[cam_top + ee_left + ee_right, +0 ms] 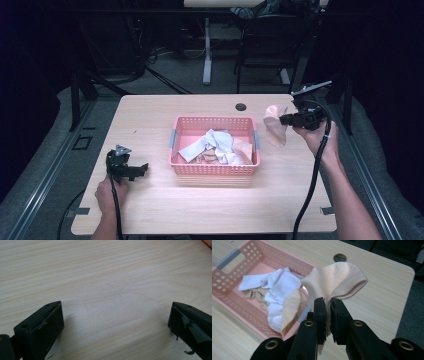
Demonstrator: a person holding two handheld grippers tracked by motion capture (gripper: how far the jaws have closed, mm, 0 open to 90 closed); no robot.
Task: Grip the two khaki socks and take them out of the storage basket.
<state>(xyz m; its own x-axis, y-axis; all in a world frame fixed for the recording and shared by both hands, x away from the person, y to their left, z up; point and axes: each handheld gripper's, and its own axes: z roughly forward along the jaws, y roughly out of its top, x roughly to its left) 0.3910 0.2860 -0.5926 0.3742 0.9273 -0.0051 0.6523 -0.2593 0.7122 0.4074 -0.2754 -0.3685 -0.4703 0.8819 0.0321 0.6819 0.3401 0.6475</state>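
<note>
1. Nearest my lens in the right gripper view, the right claw (327, 305) is clenched on a peach-coloured knitted sock (337, 280); both black jaws pinch a fold of the fabric between them.
2. In the high view I see the same right claw (283, 119) raised above the right side of the pale wooden bench (150, 210), with the peach sock (274, 125) hanging from it, clear of the bench surface and just outside the right end of the basket.
3. The pink perforated plastic basket (215, 169) sits at the middle of the bench. In the right gripper view its near wall (239, 306) lies below and left of the held sock.
4. Inside the basket I note crumpled white cloth items (216, 144) and a second peach-coloured piece (243, 148) at the right end; in the right gripper view that piece (292, 306) drapes over the basket's edge beside the white cloth (278, 286).
5. The left claw (141, 168) rests low at the left side of the bench, well apart from the basket. In the left gripper view the left claw (116, 322) stands released, jaws wide with bare wood between them.
6. A dark round cable hole (241, 106) lies in the bench near its far edge, beyond the basket.
</note>
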